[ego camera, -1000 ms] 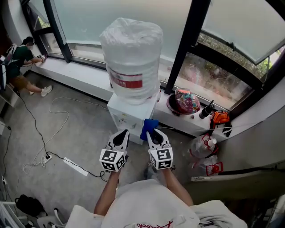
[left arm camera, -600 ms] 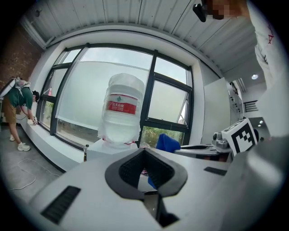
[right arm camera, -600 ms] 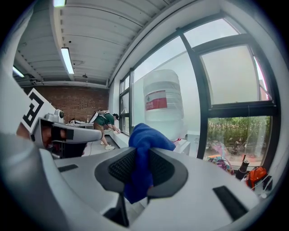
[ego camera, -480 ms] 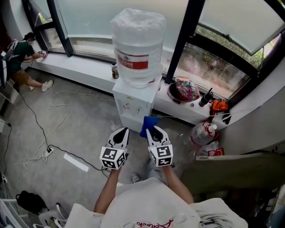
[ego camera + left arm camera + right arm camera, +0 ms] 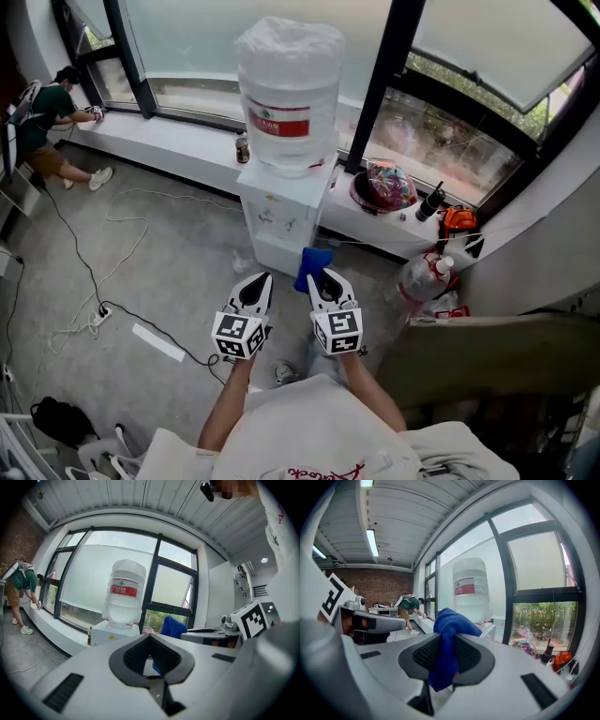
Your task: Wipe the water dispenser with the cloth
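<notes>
Pulled back from the dispenser [image 5: 281,220] over the last second: smaller now in the head view and further up toward 12 o'clock, with more bare floor [image 5: 169,281] showing between it and the grippers. Stands white and boxy against the window sill [image 5: 178,141], topped by a big water bottle [image 5: 286,89] with a red label.

No contact with the cloth [image 5: 309,265] at present: well apart, hanging at about 6 o'clock of the dispenser's base. Bunched and blue, pinched in the right gripper [image 5: 322,277], jaws clamped on its middle, one fold rising above them and a tail drooping below, plain in the right gripper view. Just beside, at 9 o'clock of it, left gripper [image 5: 256,281] with jaws together, tips touching, nothing between them, only the cloth glimpsed beyond.

Impossible to say from these views whether any face has been wiped: no streaks or wet patches visible at this range. Judged as between strokes or not yet begun, so top, front and sides all best counted as left to do. Likely calls next for a step in and a reach toward 12 o'clock to press the cloth onto a panel.

Further out: small can [image 5: 243,148] on the sill at 10 o'clock of the dispenser, dark bowl [image 5: 358,204] of bright wrappers at 2 o'clock, and a person [image 5: 42,117] bent over the sill far off at 10 o'clock.
</notes>
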`<state>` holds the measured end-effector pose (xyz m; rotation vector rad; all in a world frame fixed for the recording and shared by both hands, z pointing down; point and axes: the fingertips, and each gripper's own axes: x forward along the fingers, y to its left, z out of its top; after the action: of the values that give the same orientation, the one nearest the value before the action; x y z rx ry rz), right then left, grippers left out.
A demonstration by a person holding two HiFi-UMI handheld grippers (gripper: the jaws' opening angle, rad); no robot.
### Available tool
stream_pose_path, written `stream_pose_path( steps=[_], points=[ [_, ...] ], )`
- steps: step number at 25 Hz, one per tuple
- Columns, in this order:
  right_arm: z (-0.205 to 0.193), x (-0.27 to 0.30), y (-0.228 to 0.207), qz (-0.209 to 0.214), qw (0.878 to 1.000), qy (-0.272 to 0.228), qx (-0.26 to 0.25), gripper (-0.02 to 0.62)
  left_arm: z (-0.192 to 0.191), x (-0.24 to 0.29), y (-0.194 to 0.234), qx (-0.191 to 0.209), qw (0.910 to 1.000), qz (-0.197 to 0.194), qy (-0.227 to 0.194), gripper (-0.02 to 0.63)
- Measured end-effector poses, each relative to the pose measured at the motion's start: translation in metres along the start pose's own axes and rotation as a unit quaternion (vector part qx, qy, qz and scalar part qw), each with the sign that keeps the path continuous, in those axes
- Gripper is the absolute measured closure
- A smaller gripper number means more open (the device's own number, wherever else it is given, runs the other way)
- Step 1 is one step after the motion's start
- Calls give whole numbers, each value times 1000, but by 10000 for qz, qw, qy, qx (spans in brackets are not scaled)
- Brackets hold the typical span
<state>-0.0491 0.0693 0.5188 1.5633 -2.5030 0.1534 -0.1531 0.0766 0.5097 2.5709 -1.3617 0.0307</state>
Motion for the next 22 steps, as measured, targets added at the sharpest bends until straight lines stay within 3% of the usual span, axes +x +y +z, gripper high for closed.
stream_pose_path(
  steps=[22],
  points=[
    [-3,-15,11,112,9999,-16,-21,508,0,-11,-15,84,10000,23,-14,595]
  ],
)
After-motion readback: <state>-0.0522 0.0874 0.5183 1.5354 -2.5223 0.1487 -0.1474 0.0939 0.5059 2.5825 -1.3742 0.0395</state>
